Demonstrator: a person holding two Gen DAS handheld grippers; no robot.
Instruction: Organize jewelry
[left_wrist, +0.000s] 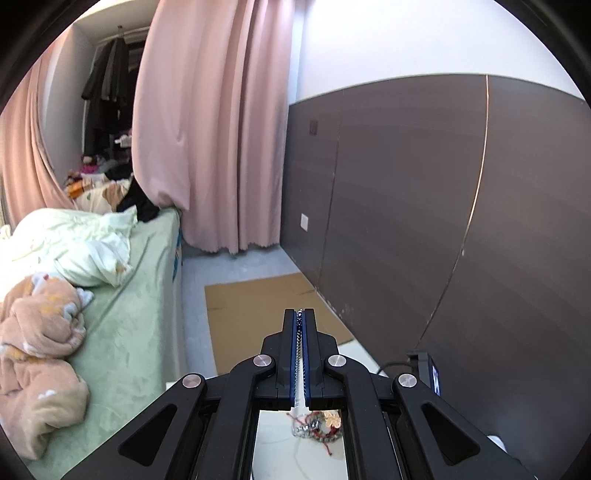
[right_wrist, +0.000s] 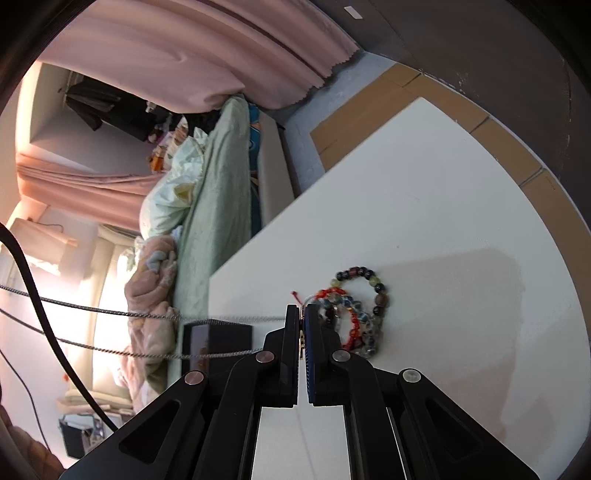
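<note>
- My left tongs (left_wrist: 303, 314) are closed narrow on a silver chain (left_wrist: 301, 354); in the left wrist view the chain lies along the gap between the two pads and comes out at the tips.
- My right tongs (right_wrist: 301, 314) are also nearly closed. Two strands of the silver chain run from the left of the picture to the tongs, and something thin and gold-coloured sits in the gap. I judge that they pinch the other part of the chain, but the contact itself is small and not clear.
- The chain is therefore in the air, stretched between my two hands, above the white counter (right_wrist: 443, 184).
- The rest of the jewelry, a pile of bead bracelets (right_wrist: 354, 310), lies on the counter just beside the right tongs, on their right side. A red cord bracelet is among them.
- A black box (right_wrist: 218, 343) stands at the counter edge under the chain strands; I cannot tell if it is open.
- To do this step well, I think I must keep both grips firm and move the hands together slowly, so the chain does not slip out.
- I should hold the strands away from the bracelets, because they can tangle easily.
</note>
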